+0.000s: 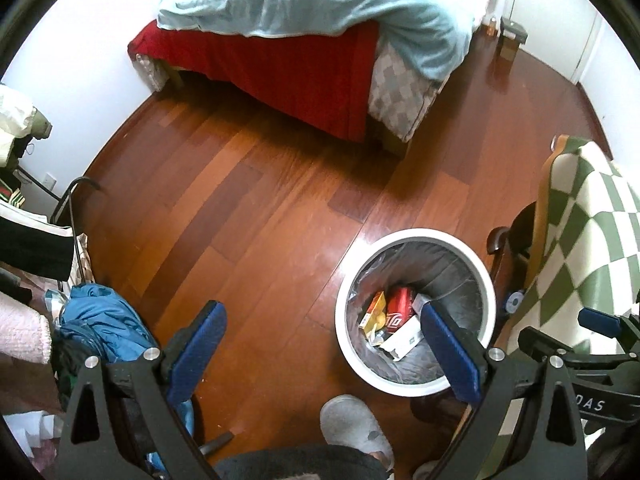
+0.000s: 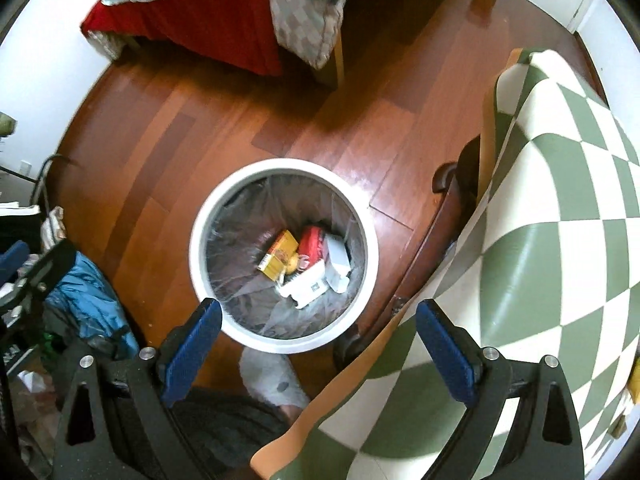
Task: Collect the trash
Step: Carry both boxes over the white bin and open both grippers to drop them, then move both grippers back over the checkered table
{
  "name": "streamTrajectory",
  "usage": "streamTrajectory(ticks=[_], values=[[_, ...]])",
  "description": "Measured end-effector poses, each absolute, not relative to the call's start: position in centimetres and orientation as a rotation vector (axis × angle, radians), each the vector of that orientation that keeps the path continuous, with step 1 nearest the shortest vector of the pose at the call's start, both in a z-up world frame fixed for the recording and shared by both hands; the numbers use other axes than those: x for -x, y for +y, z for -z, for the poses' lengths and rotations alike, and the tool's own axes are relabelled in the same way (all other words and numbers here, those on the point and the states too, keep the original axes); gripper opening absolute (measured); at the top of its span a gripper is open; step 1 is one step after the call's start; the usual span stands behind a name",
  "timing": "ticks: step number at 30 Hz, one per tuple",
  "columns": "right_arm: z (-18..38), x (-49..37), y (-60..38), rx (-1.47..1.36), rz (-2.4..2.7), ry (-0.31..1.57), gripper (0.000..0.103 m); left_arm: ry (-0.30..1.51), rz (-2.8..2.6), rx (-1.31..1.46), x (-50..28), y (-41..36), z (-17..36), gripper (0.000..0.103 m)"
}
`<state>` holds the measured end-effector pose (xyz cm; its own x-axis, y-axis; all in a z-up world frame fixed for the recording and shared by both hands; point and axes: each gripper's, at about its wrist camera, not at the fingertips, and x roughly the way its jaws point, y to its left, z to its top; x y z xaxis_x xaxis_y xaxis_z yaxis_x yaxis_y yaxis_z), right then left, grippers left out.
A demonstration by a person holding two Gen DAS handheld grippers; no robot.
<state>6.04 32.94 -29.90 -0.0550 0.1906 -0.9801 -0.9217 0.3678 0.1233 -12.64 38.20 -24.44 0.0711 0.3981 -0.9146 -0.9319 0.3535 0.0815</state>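
The left gripper (image 1: 324, 348) has its jaws spread wide with nothing between them; it hangs over the floor (image 1: 256, 216), just left of the bin (image 1: 416, 312), and its right finger overlaps the bin's rim in this view. The right gripper (image 2: 318, 344) is likewise wide open and empty, held above the bin's (image 2: 284, 256) near rim.

The bin is white, round, lined with a clear bag, and stands on the wood floor (image 2: 200, 128). At its bottom lie the trash: a red can (image 2: 312, 244), a yellow box (image 2: 278, 260) and white cartons (image 2: 320, 280).

Beyond the bin is a bed (image 1: 304, 40) with a pale blue cover and a red sheet. Right of the bin a green-and-cream checked cloth (image 2: 540, 240) drapes over dark wooden furniture. Left of the bin a blue garment (image 1: 100, 320) sits among clutter. Just nearer than the bin is a grey slipper (image 1: 352, 424).
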Motion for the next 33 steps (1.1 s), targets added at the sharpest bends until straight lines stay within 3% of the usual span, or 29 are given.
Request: streamTrajectory(ticks=[13, 22, 26, 33], values=[[18.1, -7.4, 25.3, 0.477, -1.185, 1.237, 0.099, 0.947, -1.109, 0.547, 13.6, 31.7, 15.0, 0.099], [11.6, -12.4, 16.4, 0.241, -1.182, 1.186, 0.099, 0.853, -1.031, 0.478, 9.0, 26.0, 9.7, 0.099], [11.2, -16.6, 10.9, 0.166, -1.086, 1.188, 0.099, 0.851, -0.939, 0.466, 4.5, 22.9, 10.1, 0.099], [14.9, -27.2, -1.5, 0.060, -0.762, 1.219, 0.099, 0.994, -0.763, 0.446, -6.6, 17.3, 16.3, 0.099]])
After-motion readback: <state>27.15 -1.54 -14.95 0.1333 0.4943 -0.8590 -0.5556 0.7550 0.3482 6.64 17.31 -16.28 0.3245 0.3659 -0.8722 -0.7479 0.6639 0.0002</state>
